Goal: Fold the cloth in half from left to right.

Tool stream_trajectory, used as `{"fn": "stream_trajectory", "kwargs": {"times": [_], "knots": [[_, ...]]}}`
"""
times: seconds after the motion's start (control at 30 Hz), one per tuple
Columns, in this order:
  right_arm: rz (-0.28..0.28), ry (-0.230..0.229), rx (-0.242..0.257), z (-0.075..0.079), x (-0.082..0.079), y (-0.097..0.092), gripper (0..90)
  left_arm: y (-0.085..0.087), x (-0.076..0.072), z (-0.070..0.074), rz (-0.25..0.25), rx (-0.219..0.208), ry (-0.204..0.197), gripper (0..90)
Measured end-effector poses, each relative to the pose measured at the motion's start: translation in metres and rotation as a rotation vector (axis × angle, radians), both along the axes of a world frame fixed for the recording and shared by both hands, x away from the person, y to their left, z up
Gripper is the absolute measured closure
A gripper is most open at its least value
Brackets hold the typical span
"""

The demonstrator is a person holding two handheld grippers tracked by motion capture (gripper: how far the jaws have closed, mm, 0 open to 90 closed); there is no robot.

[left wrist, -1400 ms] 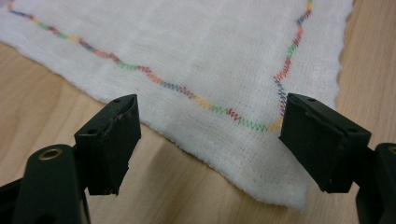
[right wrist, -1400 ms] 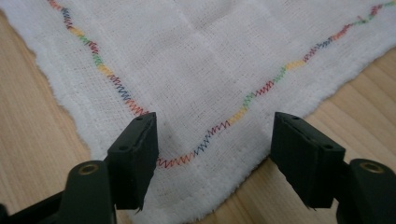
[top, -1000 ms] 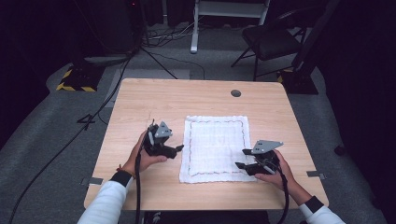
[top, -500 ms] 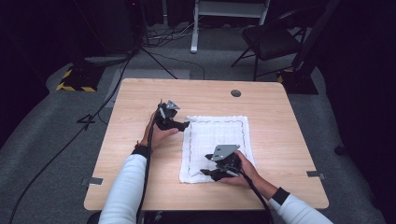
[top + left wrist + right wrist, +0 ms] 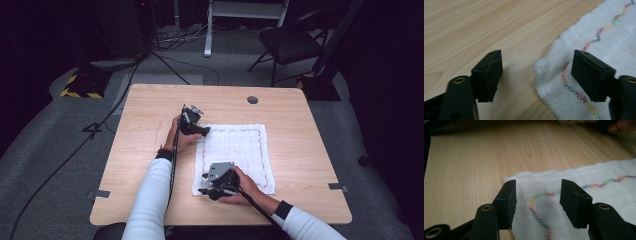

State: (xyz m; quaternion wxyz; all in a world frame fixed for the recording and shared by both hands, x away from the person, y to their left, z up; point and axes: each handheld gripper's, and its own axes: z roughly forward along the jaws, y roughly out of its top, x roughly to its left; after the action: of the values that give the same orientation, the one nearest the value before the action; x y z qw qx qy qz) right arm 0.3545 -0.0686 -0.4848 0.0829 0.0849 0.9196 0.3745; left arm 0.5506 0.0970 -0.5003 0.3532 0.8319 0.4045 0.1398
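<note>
A white cloth (image 5: 235, 156) with a wavy multicoloured stitched border is lying flat on the wooden table (image 5: 300, 115), right of centre toward the person's side. The left gripper (image 5: 199, 131) is sitting at the cloth's far left corner with its jaws standing apart, one over bare wood and one over the fabric, gripping nothing. The right gripper (image 5: 206, 191) is resting at the near left corner, its jaws likewise spread, straddling the stitched corner without clamping it.
</note>
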Motion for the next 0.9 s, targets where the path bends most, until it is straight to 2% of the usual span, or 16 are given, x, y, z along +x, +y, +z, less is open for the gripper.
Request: {"fn": "stream_trajectory", "kwargs": {"times": [0.13, 0.27, 0.3, 0.37, 0.43, 0.5, 0.57, 0.63, 0.8, 0.9], "knots": [[0.013, 0.009, -0.014, -0.003, -0.002, 0.009, 44.8, 0.003, -0.001, 0.0, -0.002, -0.017, -0.01, 32.9], [0.035, 0.038, -0.026, -0.008, -0.002, 0.018, 41.1, 0.008, -0.004, 0.001, -0.035, -0.014, -0.016, 50.8], [0.028, 0.046, -0.022, -0.009, -0.001, 0.018, 41.8, 0.008, -0.005, 0.001, -0.041, -0.023, -0.009, 58.1], [0.007, 0.026, -0.035, -0.007, 0.0, 0.017, 46.5, 0.009, -0.006, 0.001, -0.053, -0.037, -0.003, 66.6], [-0.01, 0.041, -0.024, -0.007, 0.002, 0.015, 55.6, 0.01, -0.006, 0.001, -0.064, -0.051, 0.003, 72.1], [-0.02, 0.03, -0.015, -0.008, 0.001, 0.015, 67.1, 0.01, -0.007, 0.001, -0.07, -0.051, 0.004, 77.3], [-0.016, 0.007, -0.022, -0.007, -0.001, 0.015, 77.9, 0.011, -0.008, 0.001, -0.091, -0.039, 0.001, 80.8], [-0.013, -0.012, -0.032, -0.007, -0.001, 0.015, 81.7, 0.011, -0.008, 0.002, -0.095, -0.041, 0.006, 83.0], [-0.022, -0.025, -0.046, -0.005, 0.0, 0.018, 83.6, 0.019, -0.01, 0.004, -0.079, -0.023, 0.005, 85.1], [-0.015, -0.038, -0.039, -0.002, -0.001, 0.02, 84.0, 0.03, -0.012, 0.005, -0.07, -0.035, -0.004, 85.4]]}}
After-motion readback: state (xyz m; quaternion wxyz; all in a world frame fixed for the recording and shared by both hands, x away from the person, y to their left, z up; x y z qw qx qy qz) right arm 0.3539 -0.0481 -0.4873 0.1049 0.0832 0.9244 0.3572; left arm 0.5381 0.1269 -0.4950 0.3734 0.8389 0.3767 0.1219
